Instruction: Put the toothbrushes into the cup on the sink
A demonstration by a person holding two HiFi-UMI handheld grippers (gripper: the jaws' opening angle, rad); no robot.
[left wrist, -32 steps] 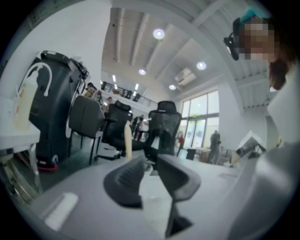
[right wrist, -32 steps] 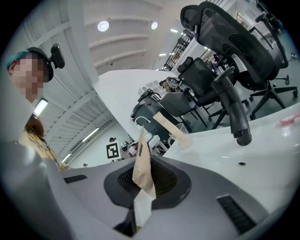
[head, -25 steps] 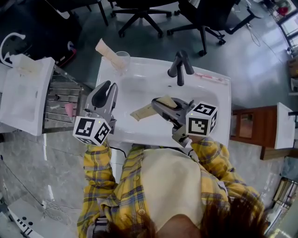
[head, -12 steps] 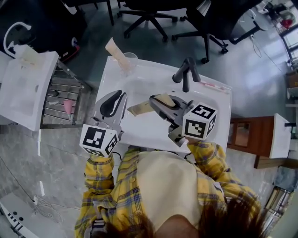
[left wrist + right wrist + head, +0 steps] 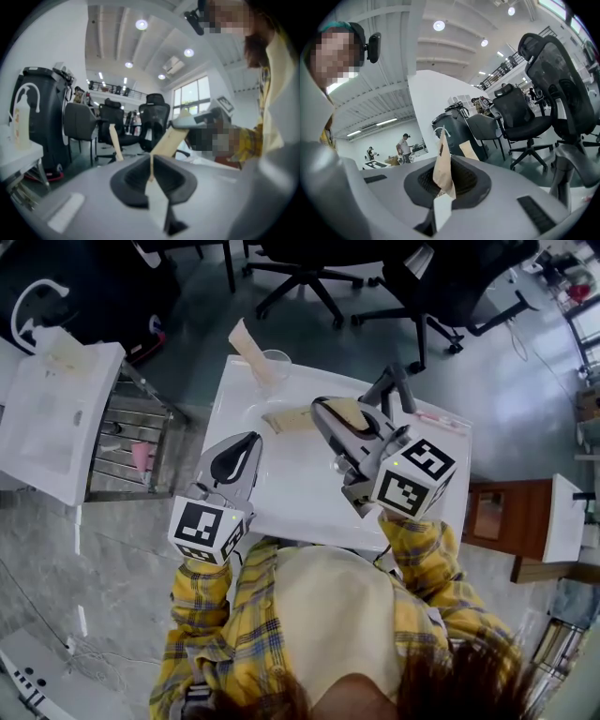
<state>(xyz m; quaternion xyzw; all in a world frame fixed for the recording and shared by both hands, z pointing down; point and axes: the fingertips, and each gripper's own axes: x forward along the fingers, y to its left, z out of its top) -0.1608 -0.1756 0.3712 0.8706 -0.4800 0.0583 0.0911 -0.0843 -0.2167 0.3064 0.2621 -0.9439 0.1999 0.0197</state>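
On the white sink (image 5: 281, 488), a clear cup (image 5: 275, 364) stands at the back left corner with one paper-wrapped toothbrush (image 5: 248, 345) leaning in it. My right gripper (image 5: 323, 412) is shut on a second paper-wrapped toothbrush (image 5: 291, 418), held above the basin to the right of the cup. In the right gripper view the beige wrapper (image 5: 442, 171) stands pinched between the jaws. My left gripper (image 5: 253, 439) hovers over the sink's front left; its jaws have just been closing, the tips now meet and nothing is between them. A pink toothbrush (image 5: 439, 420) lies on the right rim.
A dark faucet (image 5: 398, 385) rises at the back of the sink, close to the right gripper. A wire rack (image 5: 127, 432) and a white unit (image 5: 52, 418) stand at the left, a wooden stand (image 5: 497, 512) at the right, and office chairs (image 5: 309, 268) behind.
The right gripper has risen and swung toward the back of the sink with the wrapped toothbrush. The left gripper's jaws have closed.
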